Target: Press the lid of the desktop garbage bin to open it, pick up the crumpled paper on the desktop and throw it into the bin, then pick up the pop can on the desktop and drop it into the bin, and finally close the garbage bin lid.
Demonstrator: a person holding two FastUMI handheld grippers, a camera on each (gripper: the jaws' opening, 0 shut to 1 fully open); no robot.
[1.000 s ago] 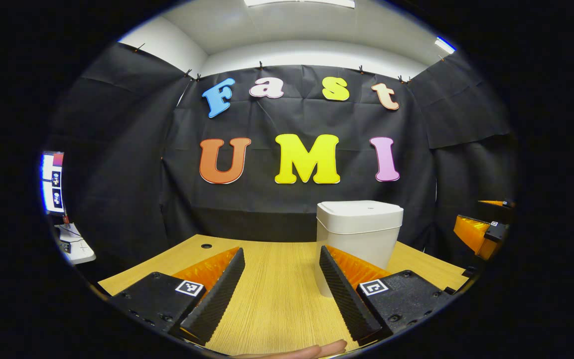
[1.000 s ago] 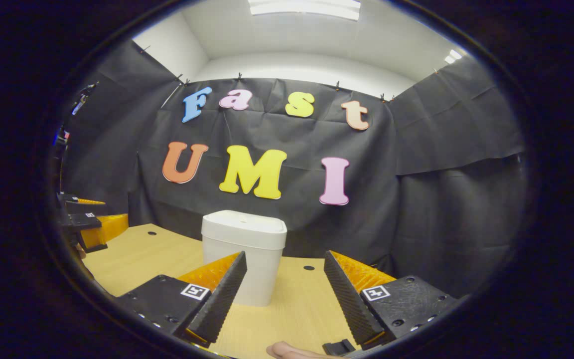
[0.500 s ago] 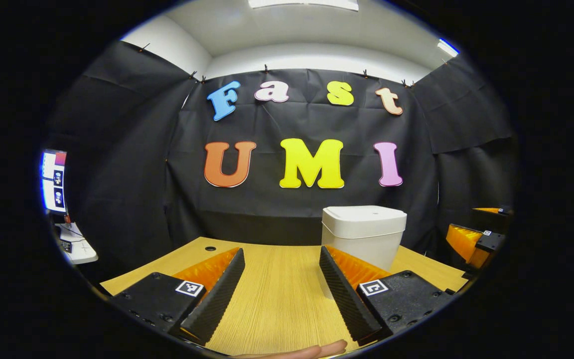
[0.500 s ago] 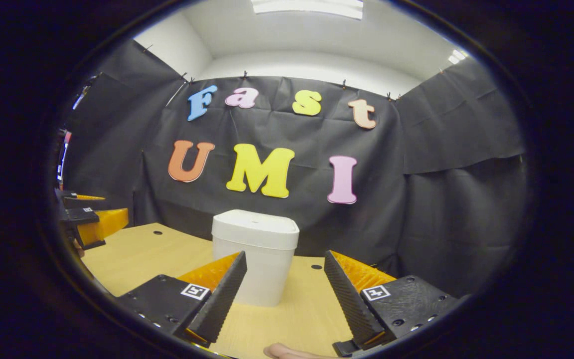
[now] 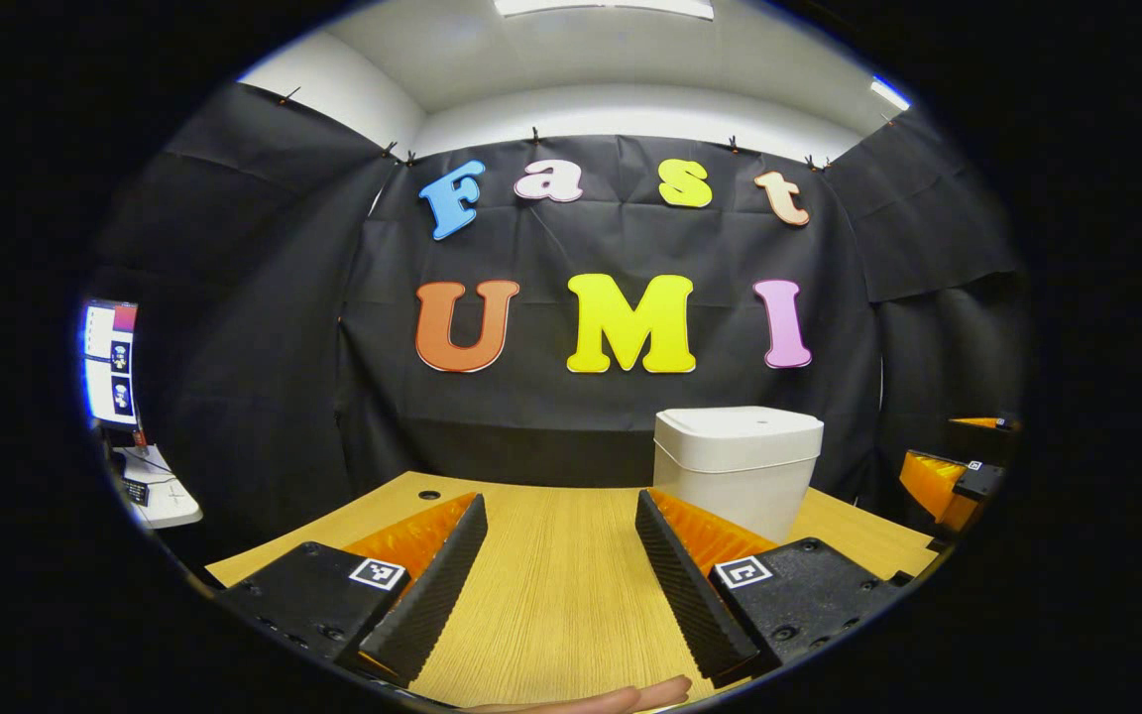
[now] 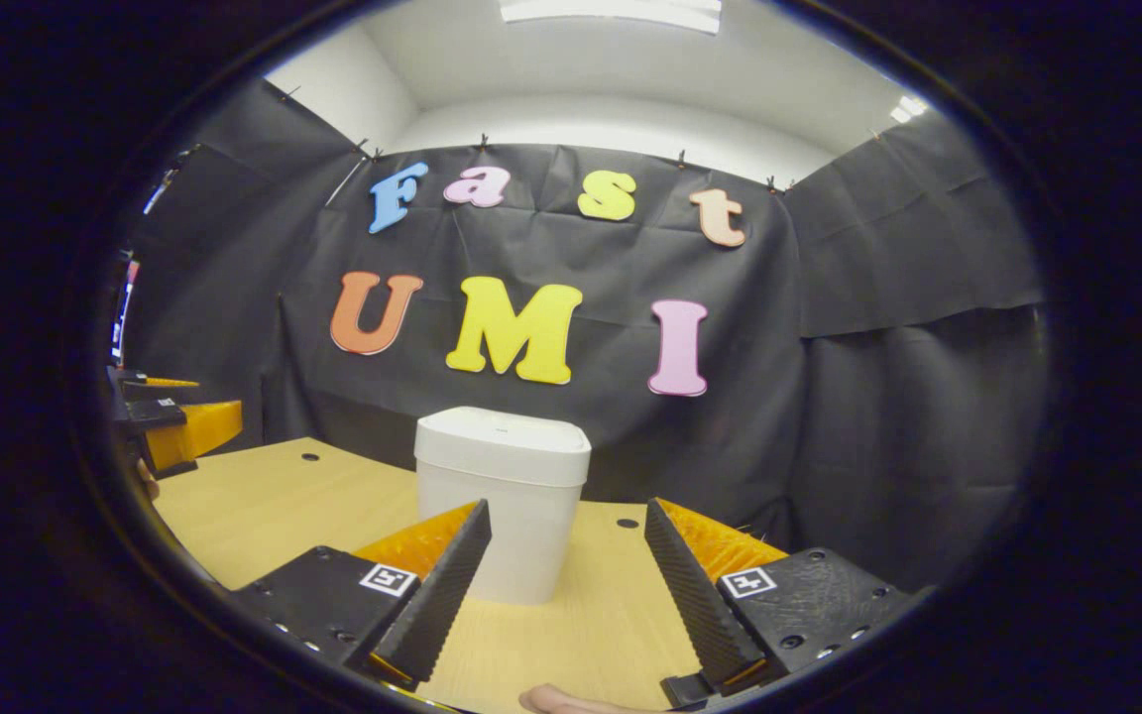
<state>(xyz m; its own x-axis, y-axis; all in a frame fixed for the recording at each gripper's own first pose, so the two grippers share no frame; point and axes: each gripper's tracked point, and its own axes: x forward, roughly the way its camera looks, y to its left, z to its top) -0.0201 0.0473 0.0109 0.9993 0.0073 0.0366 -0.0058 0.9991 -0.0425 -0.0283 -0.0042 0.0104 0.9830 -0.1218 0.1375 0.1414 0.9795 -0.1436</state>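
A white garbage bin stands on the wooden desk with its lid down; in the left gripper view it sits right of centre, partly behind my right finger. My left gripper is open over bare desk, with nothing between its fingers. In the right gripper view the bin stands straight ahead, a little left of centre. My right gripper is open and holds nothing. The other gripper hangs at the far left of that view, and the right gripper at the far right of the left gripper view.
Black cloth walls close the booth behind and beside the desk. Small cable holes mark the desk's back edge. A monitor and a white side table stand at the left. A fingertip shows at the bottom edge.
Both grippers have drifted slightly, so the bin has shifted a little to the right in both views. The bin's lid stays down and both grippers stay open.
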